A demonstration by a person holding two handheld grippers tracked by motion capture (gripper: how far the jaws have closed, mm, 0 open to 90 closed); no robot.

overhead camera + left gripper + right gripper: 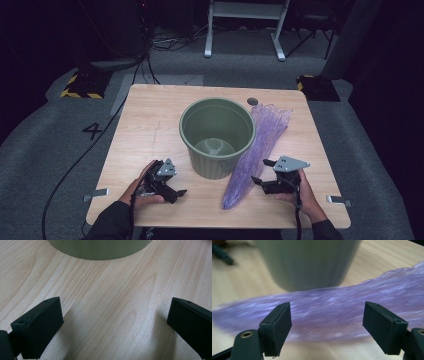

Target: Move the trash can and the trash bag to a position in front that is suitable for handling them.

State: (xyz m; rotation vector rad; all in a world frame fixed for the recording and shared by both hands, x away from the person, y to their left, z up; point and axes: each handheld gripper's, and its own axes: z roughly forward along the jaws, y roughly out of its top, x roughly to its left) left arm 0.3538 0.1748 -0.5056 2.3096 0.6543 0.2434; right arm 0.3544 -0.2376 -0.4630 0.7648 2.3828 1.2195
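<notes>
The right gripper (pixel 264 172) is hovering with its jaws spread wide and nothing between them, facing the near part of the long, crinkled, translucent purple plastic bag (pixel 257 150), which is lying flat on the pale wooden table (pixel 150 125) just right of the round, ribbed, olive-green plastic bin (pixel 217 136), touching its side. The step in hand is probably a pick-up of the bag to line the bin. The thin film is lying flat, so the jaws are best coming down across a raised fold near one end and pinching a single layer if possible. The left gripper (pixel 172 189) is resting on the table near the bin's base, equally wide and empty, well placed for steadying the bin.
</notes>
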